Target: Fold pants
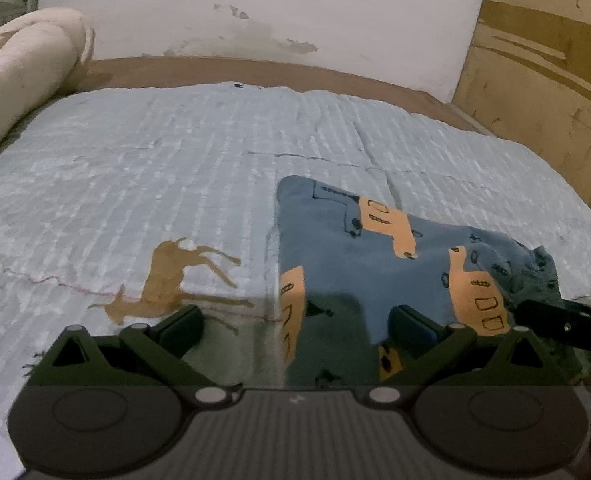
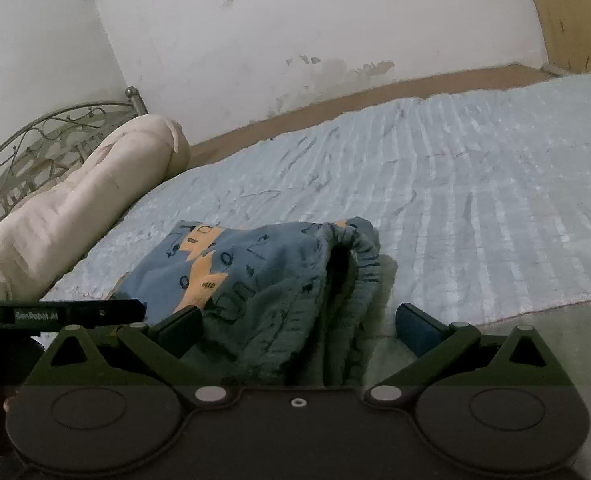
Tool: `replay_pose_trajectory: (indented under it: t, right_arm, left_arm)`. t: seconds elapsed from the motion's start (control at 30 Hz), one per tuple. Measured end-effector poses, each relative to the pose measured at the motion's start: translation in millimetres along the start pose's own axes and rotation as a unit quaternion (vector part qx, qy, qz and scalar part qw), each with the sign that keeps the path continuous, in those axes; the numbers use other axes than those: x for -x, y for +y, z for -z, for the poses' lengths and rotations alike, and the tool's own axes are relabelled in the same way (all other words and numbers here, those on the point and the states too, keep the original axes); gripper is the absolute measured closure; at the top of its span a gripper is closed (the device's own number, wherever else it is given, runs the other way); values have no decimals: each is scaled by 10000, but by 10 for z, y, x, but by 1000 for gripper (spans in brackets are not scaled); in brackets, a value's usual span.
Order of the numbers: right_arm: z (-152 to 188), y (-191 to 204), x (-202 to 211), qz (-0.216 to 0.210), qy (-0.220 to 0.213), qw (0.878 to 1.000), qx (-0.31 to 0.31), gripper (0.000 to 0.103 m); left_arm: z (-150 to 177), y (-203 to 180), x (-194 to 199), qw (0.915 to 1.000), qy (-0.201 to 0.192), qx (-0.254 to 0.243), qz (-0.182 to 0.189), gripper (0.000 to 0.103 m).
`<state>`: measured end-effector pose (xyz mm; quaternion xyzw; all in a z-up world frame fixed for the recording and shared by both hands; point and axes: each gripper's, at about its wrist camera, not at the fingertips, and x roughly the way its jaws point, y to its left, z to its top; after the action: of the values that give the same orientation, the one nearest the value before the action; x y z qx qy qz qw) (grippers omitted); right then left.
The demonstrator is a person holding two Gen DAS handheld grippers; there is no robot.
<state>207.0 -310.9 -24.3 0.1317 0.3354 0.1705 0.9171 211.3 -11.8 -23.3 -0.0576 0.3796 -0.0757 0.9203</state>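
Note:
Blue pants (image 1: 359, 264) with orange patches and dark drawings lie folded on the pale blue bedspread (image 1: 175, 160). My left gripper (image 1: 295, 326) is open just above their near left edge, its fingers astride that edge. In the right wrist view the pants (image 2: 263, 280) show their ribbed waistband (image 2: 359, 256) gaping toward me. My right gripper (image 2: 299, 326) is open, its fingers on either side of the waistband end. Part of the right gripper (image 1: 555, 320) shows at the pants' right edge in the left wrist view, and the left gripper's body (image 2: 63, 314) shows in the right one.
A rolled cream blanket (image 2: 79, 204) lies at the bed's head by a metal headboard (image 2: 35, 136). A white wall (image 1: 255, 8) runs behind the bed, a wooden panel (image 1: 543, 60) stands at the right. A brown deer print (image 1: 167, 280) marks the bedspread left of the pants.

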Motion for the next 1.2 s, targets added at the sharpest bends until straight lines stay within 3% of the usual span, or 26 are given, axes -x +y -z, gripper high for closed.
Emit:
replay_pose_trajectory:
  t: [0.23, 0.33, 0.47, 0.53, 0.63, 0.77, 0.93, 1.03, 1.2]
  right_arm:
    - [-17, -145, 6, -362, -187, 9971, -642, 2]
    - [-12, -162, 32, -546, -254, 9951, -790, 15]
    - [-10, -138, 39, -401, -256, 9955, -818, 29]
    - [-8, -143, 51, -380, -266, 9949, -894, 34]
    - [20, -180, 92, -345, -293, 9937, -1024, 42]
    - [40, -188, 130, -173, -286, 9937, -1066, 61]
    - [36, -150, 162, -115, -313, 9938, -1061, 69]
    - [26, -64, 206, -59, -440, 9946, -941, 77]
    - [-106, 162, 321, -115, -857, 9957, -321, 80]
  left_arm:
    - [-35, -10, 30, 9997, 92, -12, 213, 1]
    - [-55, -47, 76, 9992, 124, -113, 375, 1]
    - [-68, -90, 134, 9981, 57, -202, 586, 4]
    - [-64, -101, 152, 9976, 23, -231, 658, 17]
    - [-61, -106, 157, 9975, 87, -176, 685, 30]
    - [-72, -118, 170, 9991, 135, -161, 377, 53]
    - [-102, -81, 221, 9996, 92, -66, 245, 84]
    - [-144, -72, 311, 9995, -60, -47, 310, 95]
    - [-330, -118, 482, 9980, -396, -121, 468, 98]
